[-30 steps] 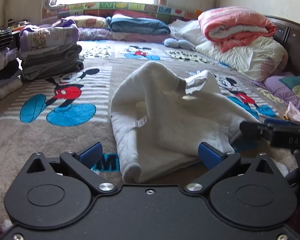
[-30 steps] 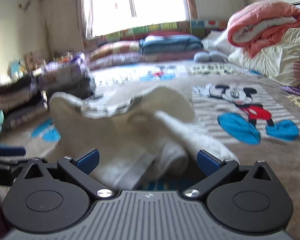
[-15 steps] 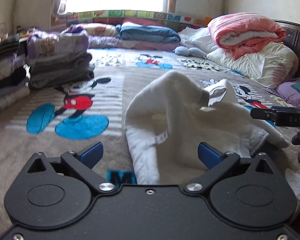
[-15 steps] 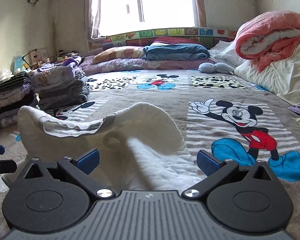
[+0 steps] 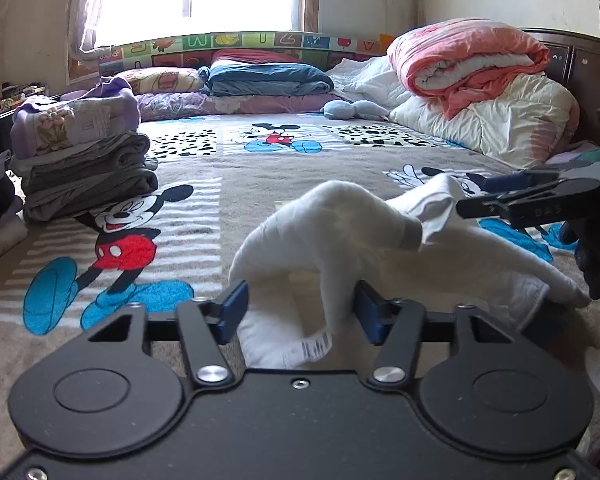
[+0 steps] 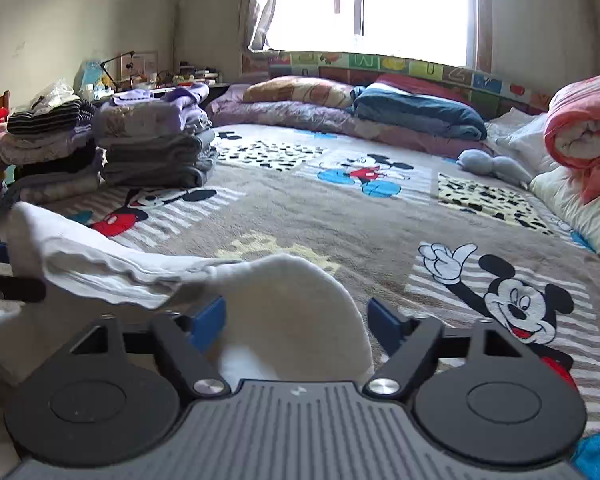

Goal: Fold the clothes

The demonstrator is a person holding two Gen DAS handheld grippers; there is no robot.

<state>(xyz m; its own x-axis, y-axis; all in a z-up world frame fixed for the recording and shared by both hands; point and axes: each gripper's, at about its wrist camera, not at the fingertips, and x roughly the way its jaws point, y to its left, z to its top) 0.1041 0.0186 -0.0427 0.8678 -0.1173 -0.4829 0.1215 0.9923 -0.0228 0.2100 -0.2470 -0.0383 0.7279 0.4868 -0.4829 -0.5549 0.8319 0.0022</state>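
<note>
A white fleece garment (image 5: 340, 232) lies bunched on the Mickey Mouse blanket (image 5: 204, 200). My left gripper (image 5: 300, 314) is open around its near edge, where a white label hangs; the cloth touches the right finger (image 5: 370, 316). My right gripper (image 6: 296, 322) is open, with a hump of the same garment (image 6: 292, 300) between its blue fingers. The right gripper also shows in the left wrist view (image 5: 512, 196), beside the garment's raised ribbed edge. The garment's lower parts are hidden behind both gripper bodies.
Stacks of folded clothes (image 5: 84, 160) stand at the bed's left side, also in the right wrist view (image 6: 152, 148). Pillows and a blue quilt (image 5: 268, 80) line the window end. A pink and white duvet pile (image 5: 476, 92) sits at the right. A dark headboard (image 5: 580, 68) is behind it.
Both grippers have moved in onto the garment and their fingers have narrowed around cloth. The garment is raised into a higher hump and its label now hangs between my left fingers.
</note>
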